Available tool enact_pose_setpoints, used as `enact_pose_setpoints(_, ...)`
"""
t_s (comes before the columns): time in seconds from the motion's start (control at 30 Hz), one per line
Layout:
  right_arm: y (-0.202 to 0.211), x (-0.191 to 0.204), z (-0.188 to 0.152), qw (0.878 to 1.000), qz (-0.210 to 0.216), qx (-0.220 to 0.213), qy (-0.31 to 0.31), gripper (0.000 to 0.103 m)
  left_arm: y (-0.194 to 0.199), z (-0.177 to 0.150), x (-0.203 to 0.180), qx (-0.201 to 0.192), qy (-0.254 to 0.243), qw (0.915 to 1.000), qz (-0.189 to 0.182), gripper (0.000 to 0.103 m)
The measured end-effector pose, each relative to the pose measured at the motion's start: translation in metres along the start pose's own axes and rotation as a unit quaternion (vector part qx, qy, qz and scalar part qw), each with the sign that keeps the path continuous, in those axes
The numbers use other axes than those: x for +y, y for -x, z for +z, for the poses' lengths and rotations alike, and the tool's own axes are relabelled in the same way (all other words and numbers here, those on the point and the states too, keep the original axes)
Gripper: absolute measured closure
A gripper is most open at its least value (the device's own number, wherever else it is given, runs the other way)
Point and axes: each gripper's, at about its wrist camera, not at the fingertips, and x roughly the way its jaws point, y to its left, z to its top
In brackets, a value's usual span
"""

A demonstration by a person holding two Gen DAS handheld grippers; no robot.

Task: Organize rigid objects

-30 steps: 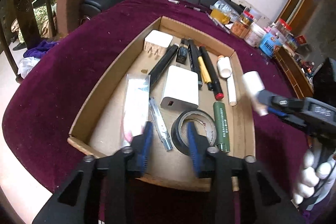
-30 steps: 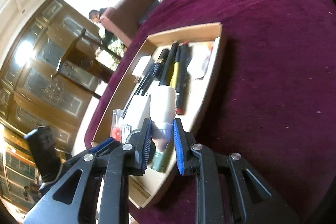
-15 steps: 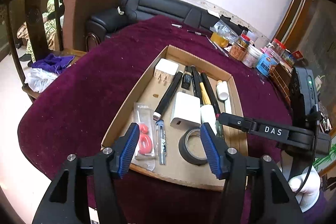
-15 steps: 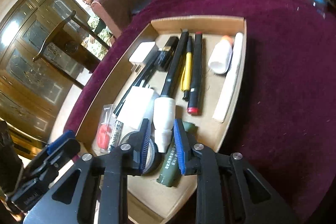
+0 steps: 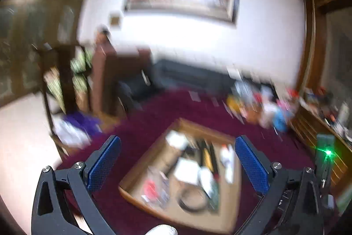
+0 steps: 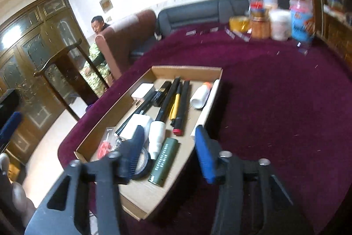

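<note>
A shallow cardboard tray [image 6: 187, 69] on the maroon tablecloth holds several pens [image 6: 176, 100], a white bottle [image 6: 157, 136], a green cylinder [image 6: 164, 161], a black tape roll [image 6: 144, 165], a small white bottle [image 6: 201, 94] and white chargers [image 6: 143, 90]. My right gripper [image 6: 169, 132] hovers over the tray's near end. Its jaws are opening and its pads stand clear of the white bottle lying below them. My left gripper [image 5: 177, 142] hangs higher above the blurred tray [image 5: 140, 160]. Its jaws are opening wide with nothing between them.
Jars and tubs [image 6: 279, 23] crowd the table's far edge. Beyond it are a dark sofa [image 6: 198, 12] and an armchair [image 6: 125, 36] with a person seated behind it. A wooden chair [image 6: 66, 72] stands left and a wooden sideboard [image 5: 319, 124] right.
My right gripper has let go of the white bottle, which now lies in the tray by the green cylinder. Both grippers have opened and drawn back and up; the left one tilted upward.
</note>
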Motion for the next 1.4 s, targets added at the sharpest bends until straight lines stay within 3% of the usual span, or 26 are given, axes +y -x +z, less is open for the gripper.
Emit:
enact_pose_setpoints(0.03, 0.004, 0.000, -0.002, 1.000, -0.003, -0.004, 0.004, 0.052, -0.011, -0.001, -0.006, 0.038, -0.007, 0.9992, -0.009, 0.001)
enact_pose_setpoints(0.1, 0.010, -0.001, -0.007, 1.000, -0.012, -0.006, 0.010, 0.052, -0.016, -0.009, -0.012, 0.056, -0.011, 0.9984, 0.003, 0.001)
enact_pose_setpoints(0.4, 0.044, -0.013, -0.030, 0.998, -0.050, -0.028, 0.004, 0.052, 0.019, -0.017, -0.029, 0.025, -0.037, 0.9984, 0.035, 0.001)
enact_pose_setpoints(0.53, 0.065, 0.000, -0.038, 0.995, -0.071, -0.051, 0.037, 0.047, 0.023, -0.023, -0.032, 0.039, -0.052, 0.9965, 0.053, 0.001)
enact_pose_setpoints(0.67, 0.076, 0.010, -0.050, 0.995, -0.073, -0.059, 0.044, 0.043, 0.020, -0.031, -0.031, 0.067, -0.062, 0.9912, 0.096, 0.001)
enact_pose_setpoints(1.03, 0.061, 0.030, -0.065, 0.992, -0.080, -0.039, 0.090, 0.043, 0.022, -0.037, -0.022, 0.058, -0.043, 0.9865, 0.147, 0.001)
enact_pose_setpoints(1.4, 0.059, 0.037, -0.075, 0.992, -0.076, -0.028, 0.101, 0.041, 0.021, -0.042, -0.015, 0.061, -0.040, 0.9860, 0.150, 0.001)
